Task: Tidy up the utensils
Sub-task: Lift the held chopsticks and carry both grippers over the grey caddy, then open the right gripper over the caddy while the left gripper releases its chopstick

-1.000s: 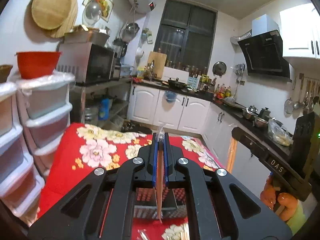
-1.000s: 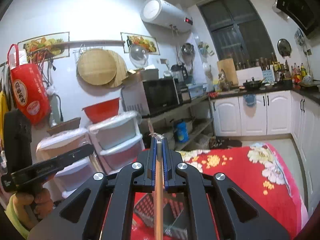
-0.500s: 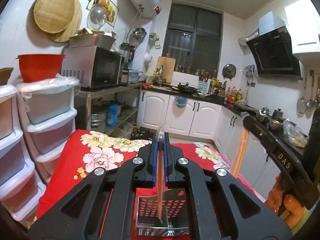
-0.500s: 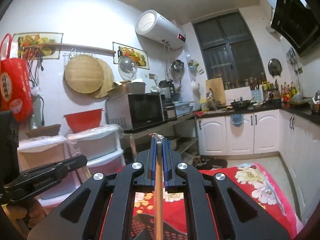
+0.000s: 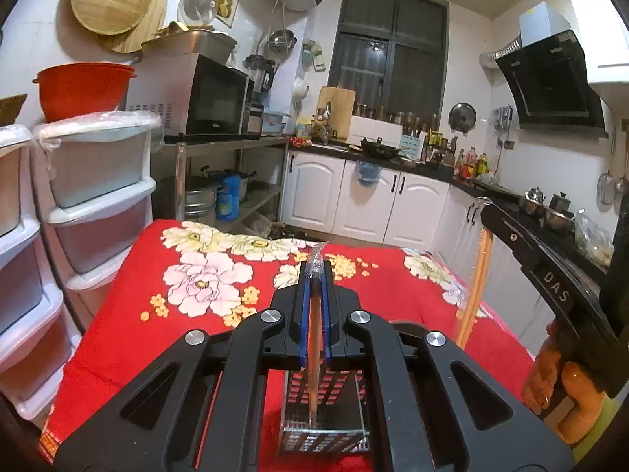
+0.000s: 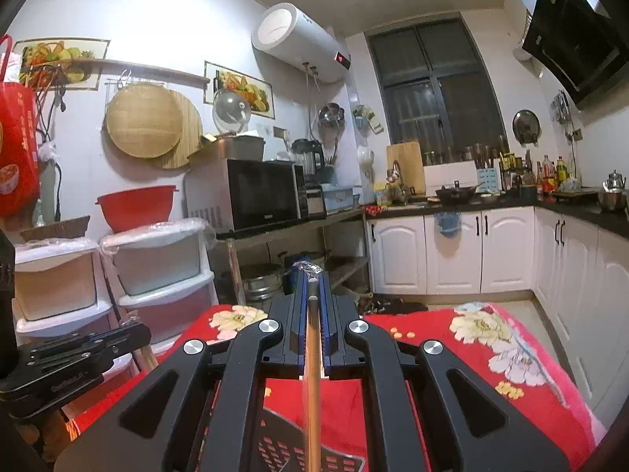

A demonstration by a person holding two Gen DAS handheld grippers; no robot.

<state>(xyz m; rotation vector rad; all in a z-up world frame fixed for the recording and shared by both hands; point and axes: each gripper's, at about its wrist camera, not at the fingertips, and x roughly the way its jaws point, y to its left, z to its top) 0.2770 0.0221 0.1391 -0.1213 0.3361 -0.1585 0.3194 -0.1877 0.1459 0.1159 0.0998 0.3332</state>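
In the left wrist view my left gripper (image 5: pixel 314 271) is shut on a wooden chopstick (image 5: pixel 313 354) whose top end is in clear wrap. The chopstick hangs down into a perforated metal utensil holder (image 5: pixel 334 436) on the red floral cloth (image 5: pixel 118 334). At the right edge a hand holds my right gripper (image 5: pixel 487 208), shut on a second chopstick (image 5: pixel 475 287) that hangs beside the holder. In the right wrist view that right gripper (image 6: pixel 311 275) pinches its chopstick (image 6: pixel 311 373) above the holder (image 6: pixel 271 448). The left gripper (image 6: pixel 137 330) shows at the left.
White plastic drawer units (image 5: pixel 98 204) with a red bowl (image 5: pixel 82 88) on top stand left of the table. A metal rack with a microwave (image 5: pixel 212 98) is behind, and white cabinets (image 5: pixel 373 204) and a counter run along the back and right.
Both grippers have come down toward the table with their chopsticks. The metal holder now shows more fully under the left chopstick, whose lower end has sunk inside it.
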